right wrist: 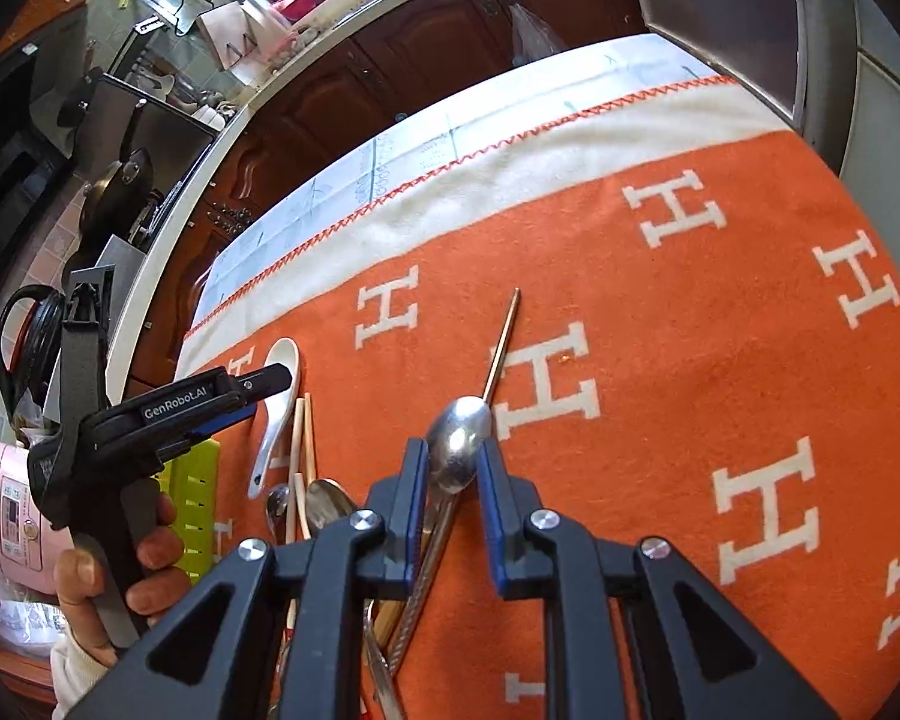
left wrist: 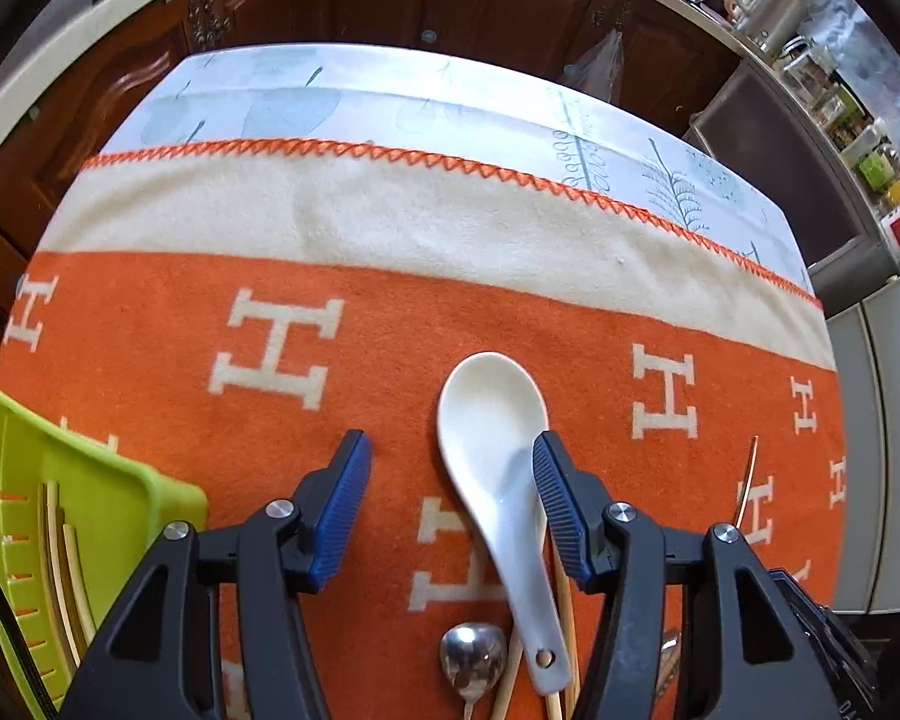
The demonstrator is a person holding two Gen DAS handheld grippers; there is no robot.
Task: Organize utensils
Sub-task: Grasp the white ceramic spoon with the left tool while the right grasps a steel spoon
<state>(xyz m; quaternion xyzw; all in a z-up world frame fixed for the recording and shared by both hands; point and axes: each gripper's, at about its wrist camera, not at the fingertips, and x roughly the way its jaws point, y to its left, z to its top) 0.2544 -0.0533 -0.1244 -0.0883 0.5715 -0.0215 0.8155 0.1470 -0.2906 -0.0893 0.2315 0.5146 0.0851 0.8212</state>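
Left gripper (left wrist: 452, 456) jaws spread over the white ceramic spoon (left wrist: 498, 468) lying on the orange blanket (left wrist: 150, 420), right gripper (right wrist: 452, 462) narrow around a steel spoon's (right wrist: 459, 444) bowl, looks pinched but contact unclear, green tray (left wrist: 90, 510) at left holding chopsticks.

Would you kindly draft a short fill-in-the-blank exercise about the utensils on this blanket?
The left gripper hovers open over a white ceramic ____. The right gripper frames the bowl of a ____ spoon. Chopsticks already lie in the ____ tray. The orange blanket bears the letter ____.

Missing words: spoon; metal; green; H
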